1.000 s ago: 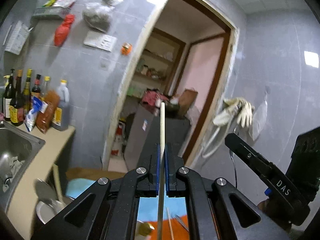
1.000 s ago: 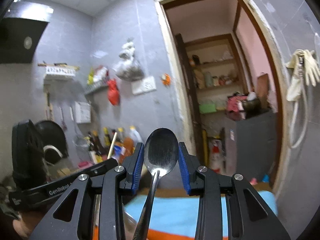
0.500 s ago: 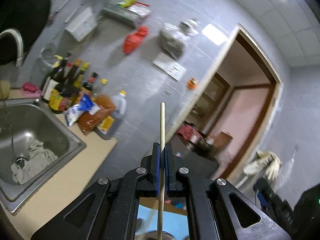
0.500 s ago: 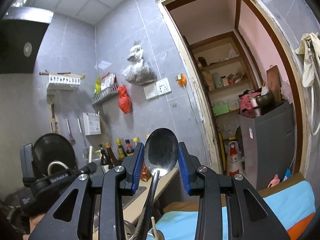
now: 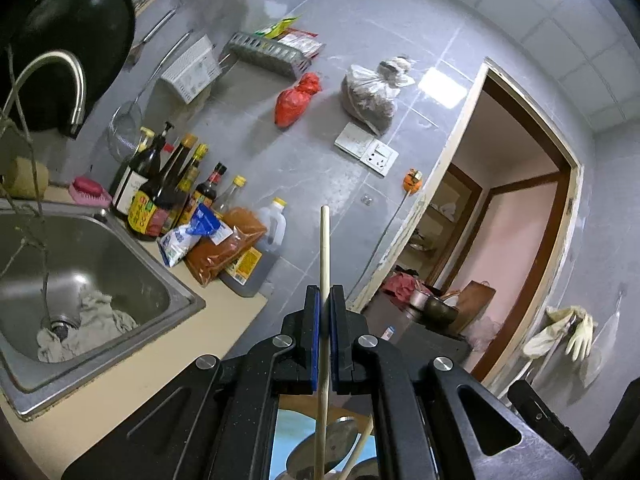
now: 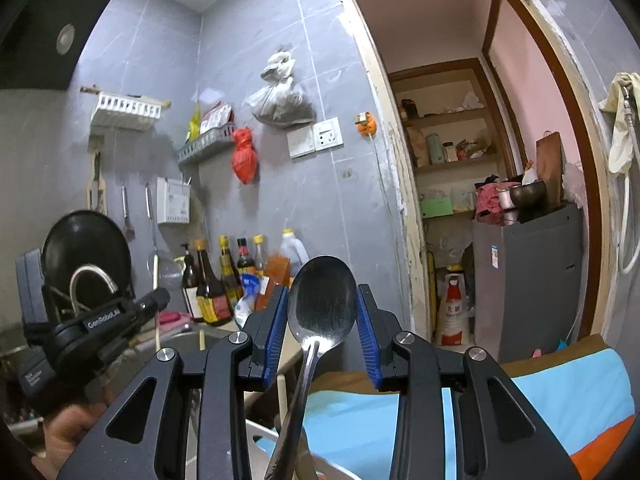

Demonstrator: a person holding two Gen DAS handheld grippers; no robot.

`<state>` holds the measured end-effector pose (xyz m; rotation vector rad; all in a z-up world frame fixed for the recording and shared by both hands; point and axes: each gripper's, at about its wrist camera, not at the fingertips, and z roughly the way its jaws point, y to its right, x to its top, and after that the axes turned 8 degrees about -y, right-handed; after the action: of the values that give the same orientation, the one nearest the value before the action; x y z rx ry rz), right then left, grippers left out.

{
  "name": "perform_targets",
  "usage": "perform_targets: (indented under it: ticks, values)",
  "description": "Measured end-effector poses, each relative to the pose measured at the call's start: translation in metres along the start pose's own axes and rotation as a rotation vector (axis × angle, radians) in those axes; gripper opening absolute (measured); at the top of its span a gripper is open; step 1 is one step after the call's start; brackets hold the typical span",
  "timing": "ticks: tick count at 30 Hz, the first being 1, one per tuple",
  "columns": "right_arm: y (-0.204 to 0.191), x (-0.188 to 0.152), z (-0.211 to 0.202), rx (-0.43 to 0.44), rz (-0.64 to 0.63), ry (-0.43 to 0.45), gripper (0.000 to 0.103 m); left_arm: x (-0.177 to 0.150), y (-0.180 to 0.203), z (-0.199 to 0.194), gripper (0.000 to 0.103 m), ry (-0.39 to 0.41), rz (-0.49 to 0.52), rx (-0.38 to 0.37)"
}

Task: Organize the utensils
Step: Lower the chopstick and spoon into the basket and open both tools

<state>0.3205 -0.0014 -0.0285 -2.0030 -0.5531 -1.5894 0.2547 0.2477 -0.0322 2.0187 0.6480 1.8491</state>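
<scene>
Steel sink (image 5: 168,292) and bottles (image 5: 168,196) sat left of the left gripper (image 5: 325,320), which clamped a chopstick (image 5: 324,248) pointing upright. Right gripper (image 6: 322,328) held a spoon (image 6: 322,300), bowl up.

You could read only "GenRobot.AI", printed on the left gripper (image 6: 158,304), just left of the bottles (image 6: 218,280).
</scene>
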Motion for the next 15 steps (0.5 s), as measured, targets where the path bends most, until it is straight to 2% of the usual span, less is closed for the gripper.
perform_targets:
  ticks: [9,15]
  values:
    - [-0.003,-0.02,0.003,-0.002,-0.017,-0.025,0.032,-0.021,0.012,-0.002,0.002,0.014,0.102,0.018]
    - [-0.002,-0.022,-0.001,-0.004,-0.018,-0.036,0.032,-0.027,0.014,-0.007,0.002,0.009,0.121,0.018]
